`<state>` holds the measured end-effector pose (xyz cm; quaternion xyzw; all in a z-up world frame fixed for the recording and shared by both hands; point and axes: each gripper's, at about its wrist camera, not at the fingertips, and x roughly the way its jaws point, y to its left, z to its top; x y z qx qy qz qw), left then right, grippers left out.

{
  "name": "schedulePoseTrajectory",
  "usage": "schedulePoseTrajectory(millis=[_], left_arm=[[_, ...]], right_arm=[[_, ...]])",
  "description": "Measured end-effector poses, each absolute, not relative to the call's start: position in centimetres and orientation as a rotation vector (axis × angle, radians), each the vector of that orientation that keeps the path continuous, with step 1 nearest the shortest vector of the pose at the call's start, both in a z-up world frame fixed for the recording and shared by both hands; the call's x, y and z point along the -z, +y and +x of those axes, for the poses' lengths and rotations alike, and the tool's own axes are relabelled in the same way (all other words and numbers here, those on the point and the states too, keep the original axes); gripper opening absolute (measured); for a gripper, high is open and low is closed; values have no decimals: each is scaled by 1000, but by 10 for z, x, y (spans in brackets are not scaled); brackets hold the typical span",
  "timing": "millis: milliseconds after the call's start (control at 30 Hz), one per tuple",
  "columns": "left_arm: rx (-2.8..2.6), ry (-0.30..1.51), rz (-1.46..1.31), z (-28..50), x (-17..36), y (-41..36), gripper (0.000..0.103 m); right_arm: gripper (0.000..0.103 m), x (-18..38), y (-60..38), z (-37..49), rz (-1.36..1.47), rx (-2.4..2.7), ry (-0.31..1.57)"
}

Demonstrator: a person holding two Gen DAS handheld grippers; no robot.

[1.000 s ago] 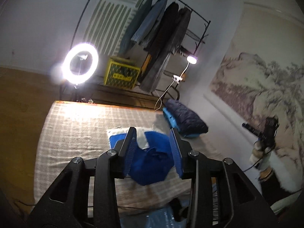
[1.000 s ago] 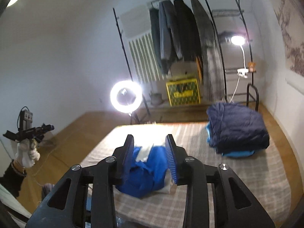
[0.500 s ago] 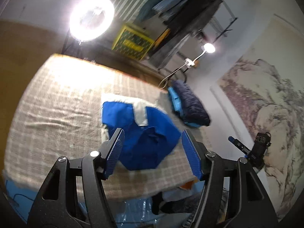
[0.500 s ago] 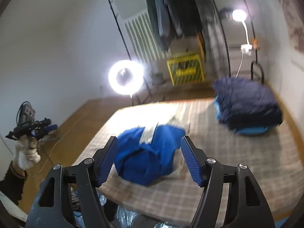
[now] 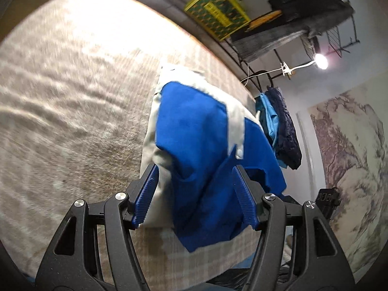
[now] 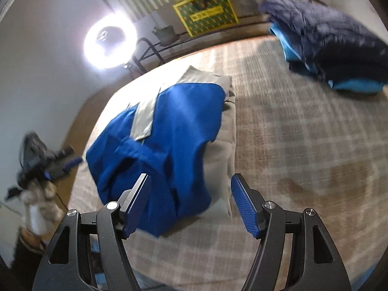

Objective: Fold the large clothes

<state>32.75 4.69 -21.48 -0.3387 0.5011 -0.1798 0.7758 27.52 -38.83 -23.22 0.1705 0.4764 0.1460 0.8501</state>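
A blue and grey garment (image 5: 201, 145) lies in a loose heap on the checked bed cover (image 5: 72, 97). It also shows in the right wrist view (image 6: 165, 135). My left gripper (image 5: 195, 195) is open, its blue pads on either side of the heap's near edge, just above it. My right gripper (image 6: 191, 202) is open, over the near edge of the same heap from the other side. In the right wrist view the left gripper (image 6: 46, 160) shows at the far left, in a gloved hand. Neither gripper holds cloth.
A folded dark navy jacket on a light blue garment (image 6: 325, 43) lies at the bed's far right; it also shows in the left wrist view (image 5: 281, 131). Behind the bed stand a ring light (image 6: 109, 41), a yellow crate (image 6: 206, 12) and a clothes rack (image 5: 303, 12).
Both grippers have dropped from high above the bed down to the garment's near edge. Their jaws have opened wider. The garment has not moved.
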Motion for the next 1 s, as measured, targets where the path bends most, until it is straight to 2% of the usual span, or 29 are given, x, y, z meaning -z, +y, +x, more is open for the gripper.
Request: schedulePoseTrajectory(millis=[133,167,200,233,267,300,333,367,400,433,600,700,833,1000], left_arm=[[420,1115,-765,339,230,42,62],[431,1122,-770,340,233,40,52],[445,1133,-776,342,237,38,37],[453,1143,-776,344,239,35,30],[453,1146,-777,345,243,34,16],[457,1148,-783,345,245,33,9],[462,1148,-793,345,247,34,8],[468,1142,-811,344,247,35,6],[471,1137,-819,343,246,35,4],[477,1130,-832,342,243,37,3],[511,1079,-888,322,223,54,2],[469,1125,-858,318,239,55,2],[409,1220,-824,313,276,45,2],[409,1211,-733,303,271,38,2]], right_arm=[[68,260,-397,295,472,-297,1037],[68,265,-396,299,492,-306,1046],[68,270,-394,301,508,-324,1053],[68,272,-392,303,508,-336,1056],[68,273,-388,304,499,-348,1051],[68,271,-385,304,487,-355,1043],[61,270,-382,305,476,-368,1035],[32,270,-381,306,481,-382,1030],[15,272,-381,307,505,-418,1042],[3,276,-381,310,547,-460,1073],[2,264,-397,298,729,-544,1036],[1,256,-407,284,729,-574,1008],[1,294,-411,287,700,-452,1146],[1,304,-408,280,627,-436,1180]])
